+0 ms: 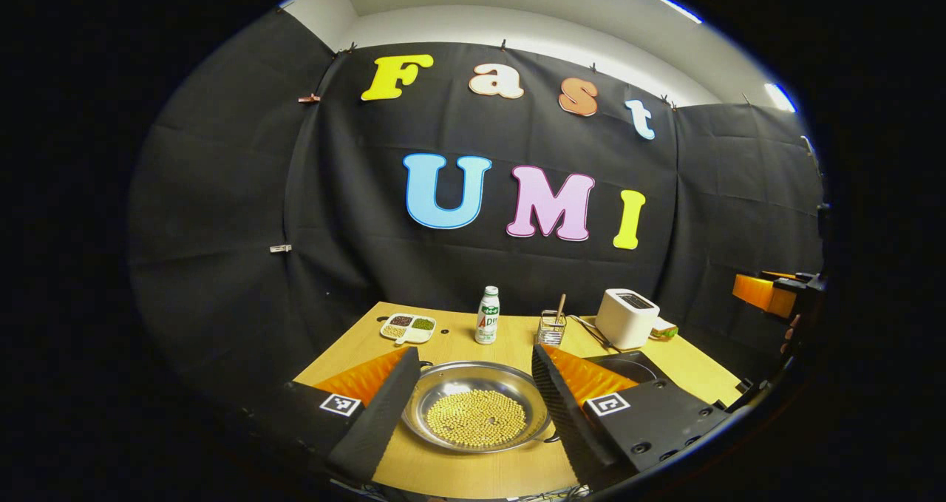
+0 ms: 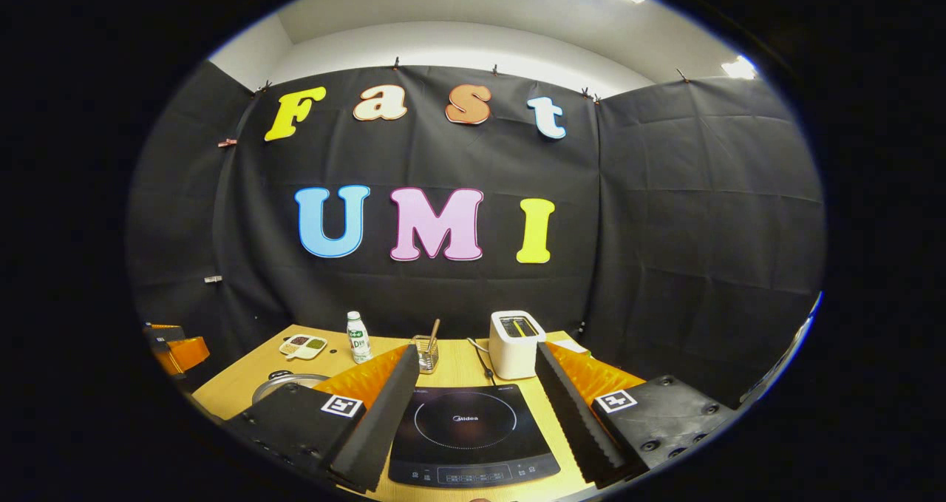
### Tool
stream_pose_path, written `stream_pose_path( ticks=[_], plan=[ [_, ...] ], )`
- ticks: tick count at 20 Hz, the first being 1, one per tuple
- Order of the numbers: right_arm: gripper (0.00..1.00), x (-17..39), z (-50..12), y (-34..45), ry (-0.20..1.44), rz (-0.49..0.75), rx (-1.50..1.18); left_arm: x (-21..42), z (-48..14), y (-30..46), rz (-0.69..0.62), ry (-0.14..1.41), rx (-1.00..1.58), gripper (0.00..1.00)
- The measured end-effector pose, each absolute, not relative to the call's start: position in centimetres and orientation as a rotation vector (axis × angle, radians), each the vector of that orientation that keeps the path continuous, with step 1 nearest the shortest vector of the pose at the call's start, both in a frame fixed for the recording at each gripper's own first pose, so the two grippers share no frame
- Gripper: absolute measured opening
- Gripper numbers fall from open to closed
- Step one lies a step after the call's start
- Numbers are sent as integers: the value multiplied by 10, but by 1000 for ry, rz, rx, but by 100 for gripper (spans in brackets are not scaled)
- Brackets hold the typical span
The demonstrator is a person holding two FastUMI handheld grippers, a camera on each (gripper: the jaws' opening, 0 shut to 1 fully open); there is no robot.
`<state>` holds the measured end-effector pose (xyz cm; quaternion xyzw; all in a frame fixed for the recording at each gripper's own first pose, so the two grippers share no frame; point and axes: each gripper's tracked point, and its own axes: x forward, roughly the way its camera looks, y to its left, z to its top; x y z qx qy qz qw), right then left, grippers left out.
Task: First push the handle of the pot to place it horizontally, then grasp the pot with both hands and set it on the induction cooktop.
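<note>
The pot (image 1: pixel 477 406) is a shallow steel pan holding yellow beans, on the wooden table close in front of my left gripper (image 1: pixel 474 353). That gripper is open, a finger on each side of the pot and above it, apart from it. The pot's small handles sit at its far left (image 1: pixel 426 365) and near right (image 1: pixel 551 438), on a diagonal. A black induction cooktop (image 2: pixel 469 432) lies flat under my open right gripper (image 2: pixel 477 350), which holds nothing. In the right gripper view the pot's rim (image 2: pixel 284 381) shows at the left, partly hidden by a finger.
Along the back of the table (image 1: pixel 473 472) stand a divided dish of beans (image 1: pixel 408 327), a white bottle (image 1: pixel 487 315), a glass holder with a stick (image 1: pixel 551 327) and a white toaster (image 1: pixel 627 317). Black cloth walls close the booth behind and on both sides.
</note>
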<state>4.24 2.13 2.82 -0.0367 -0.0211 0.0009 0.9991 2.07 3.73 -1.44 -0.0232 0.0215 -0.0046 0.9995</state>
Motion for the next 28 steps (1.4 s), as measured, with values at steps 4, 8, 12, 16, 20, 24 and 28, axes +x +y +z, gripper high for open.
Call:
stream_pose_path(
  ticks=[4,8,12,16,20,24,28],
  plan=[
    [98,46,24,26,-37,1,-68,26,-23,37,-54,92,-38,91],
    [94,50,23,29,-37,-4,-78,28,-43,32,-104,201,-83,66],
    [98,54,24,29,-31,0,-81,30,-68,27,-128,297,-118,43],
    [98,57,21,22,-22,-1,-93,34,-91,20,-153,371,-84,16],
    [98,63,13,6,0,-18,-76,33,-119,-3,-201,474,-76,5],
    [99,76,-1,-7,51,-21,-38,35,-139,-25,-231,546,-64,5],
    [99,87,-18,-7,92,20,28,30,-176,-49,-271,665,-38,5]
  ],
)
